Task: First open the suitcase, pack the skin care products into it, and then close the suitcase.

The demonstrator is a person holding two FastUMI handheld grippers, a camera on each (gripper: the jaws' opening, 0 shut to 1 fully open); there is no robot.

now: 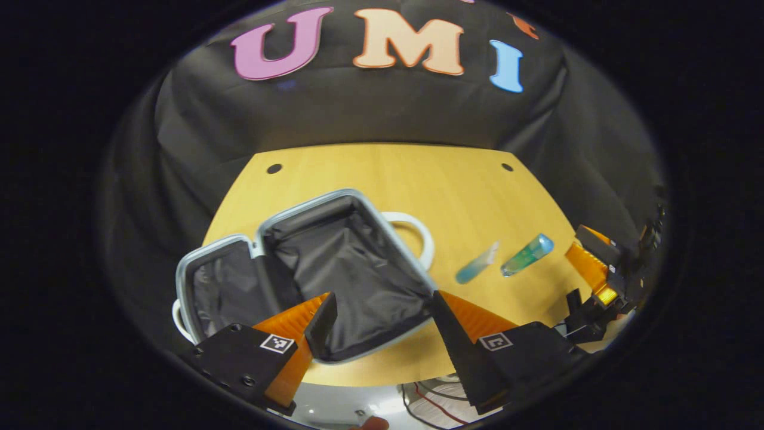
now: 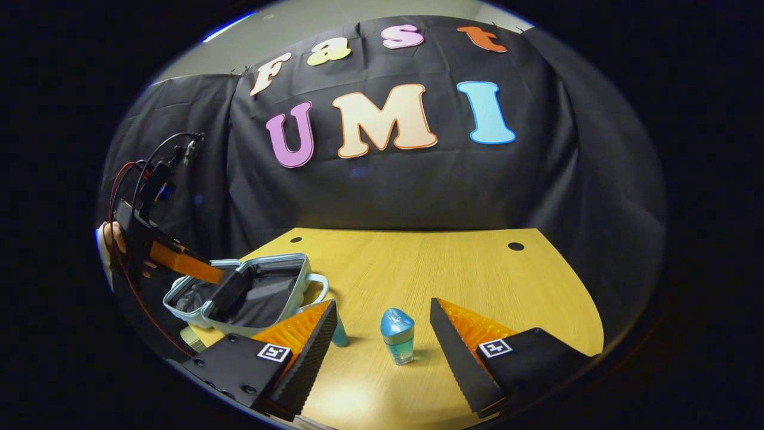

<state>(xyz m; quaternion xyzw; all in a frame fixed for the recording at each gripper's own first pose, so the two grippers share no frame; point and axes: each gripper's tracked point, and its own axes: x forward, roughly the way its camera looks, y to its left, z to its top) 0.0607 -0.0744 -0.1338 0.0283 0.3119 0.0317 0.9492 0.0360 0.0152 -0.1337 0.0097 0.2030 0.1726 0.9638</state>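
Left gripper view sits high and close over the open suitcase (image 1: 334, 275), tilted down toward the wooden table (image 1: 418, 179). Right gripper view rides low, right of the suitcase (image 2: 250, 295), facing the cloth wall (near-level). Both share the suitcase, the table (image 2: 418, 263) and the blue bottle (image 1: 527, 255) (image 2: 398, 334).

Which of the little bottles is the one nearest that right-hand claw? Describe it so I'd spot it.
On the wooden table, right of the open suitcase, two small blue-green items lie. The bottle lies ahead of the open right gripper. It is stubby with a rounded blue cap, unlike the slim tube beside it.
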